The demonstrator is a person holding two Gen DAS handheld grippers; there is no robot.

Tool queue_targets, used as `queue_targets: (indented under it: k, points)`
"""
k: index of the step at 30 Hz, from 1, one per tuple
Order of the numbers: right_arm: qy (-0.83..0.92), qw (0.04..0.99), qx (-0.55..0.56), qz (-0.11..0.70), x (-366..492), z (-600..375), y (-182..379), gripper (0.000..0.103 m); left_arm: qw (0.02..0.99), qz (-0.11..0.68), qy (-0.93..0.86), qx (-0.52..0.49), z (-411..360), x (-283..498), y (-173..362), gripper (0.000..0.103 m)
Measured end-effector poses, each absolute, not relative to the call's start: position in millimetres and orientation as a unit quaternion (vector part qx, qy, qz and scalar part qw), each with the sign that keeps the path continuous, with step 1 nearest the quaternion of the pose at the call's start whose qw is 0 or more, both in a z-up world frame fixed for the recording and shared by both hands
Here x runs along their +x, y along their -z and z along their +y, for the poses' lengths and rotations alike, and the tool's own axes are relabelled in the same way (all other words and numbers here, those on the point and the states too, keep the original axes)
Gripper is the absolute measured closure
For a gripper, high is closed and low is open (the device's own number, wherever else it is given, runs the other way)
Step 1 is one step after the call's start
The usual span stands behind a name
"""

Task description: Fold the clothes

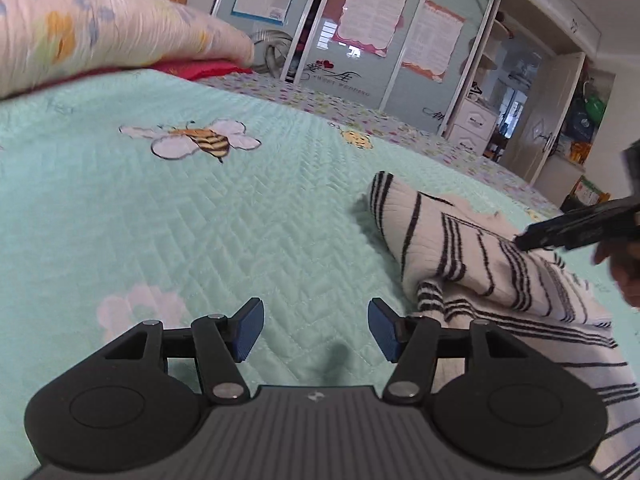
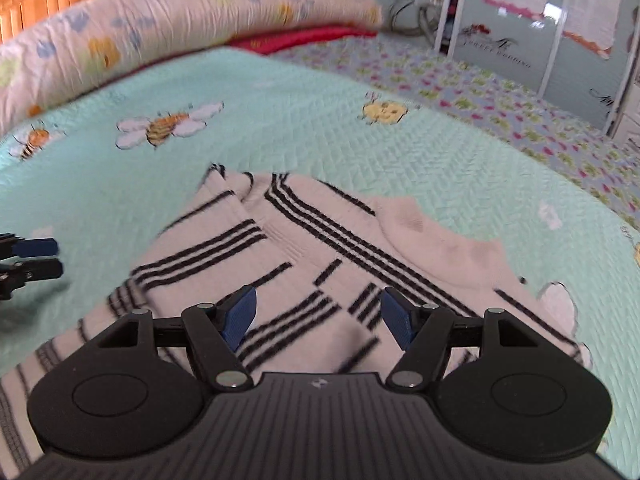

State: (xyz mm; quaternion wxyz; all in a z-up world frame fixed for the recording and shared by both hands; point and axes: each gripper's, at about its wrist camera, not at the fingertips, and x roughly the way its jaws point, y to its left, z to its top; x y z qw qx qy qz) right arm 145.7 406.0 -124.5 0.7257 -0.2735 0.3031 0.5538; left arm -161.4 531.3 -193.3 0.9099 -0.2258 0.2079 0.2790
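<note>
A white sweater with black stripes lies partly folded on the mint-green quilt; its collar faces right. It also shows in the left wrist view, at the right. My right gripper is open and empty, just above the sweater's middle. My left gripper is open and empty over bare quilt, left of the sweater. The right gripper also shows in the left wrist view, above the sweater. The left gripper's fingertips show at the left edge of the right wrist view.
A rolled floral duvet and a red cloth lie along the headboard. A flowered sheet covers the far side of the bed. Glass wardrobe doors stand beyond it.
</note>
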Motion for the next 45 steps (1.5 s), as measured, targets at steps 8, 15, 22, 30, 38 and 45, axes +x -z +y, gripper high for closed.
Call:
queue_targets:
  k: [8, 15, 22, 30, 38, 45]
  points:
    - [-0.535, 0.703, -0.315, 0.346, 145, 427, 152, 0.069, 0.909, 0.217, -0.292, -0.204, 525, -160, 191, 0.040]
    - [-0.530, 0.713, -0.350, 0.297, 137, 438, 138, 0.100, 0.906, 0.219, -0.299, -0.206, 526, -161, 193, 0.040]
    - [-0.505, 0.727, -0.367, 0.285, 154, 456, 144, 0.088, 0.907, 0.225, -0.300, -0.194, 523, -159, 194, 0.039]
    - [-0.421, 0.833, -0.188, 0.306, 173, 345, 108, 0.058, 0.907, 0.231, -0.300, -0.184, 520, -158, 195, 0.038]
    - [-0.325, 0.861, 0.053, 0.387, 208, 184, 139, 0.058, 0.906, 0.242, -0.304, -0.166, 515, -153, 197, 0.035]
    - [-0.357, 0.837, 0.116, 0.398, 219, 193, 170, 0.058, 0.906, 0.249, -0.307, -0.154, 513, -150, 200, 0.033]
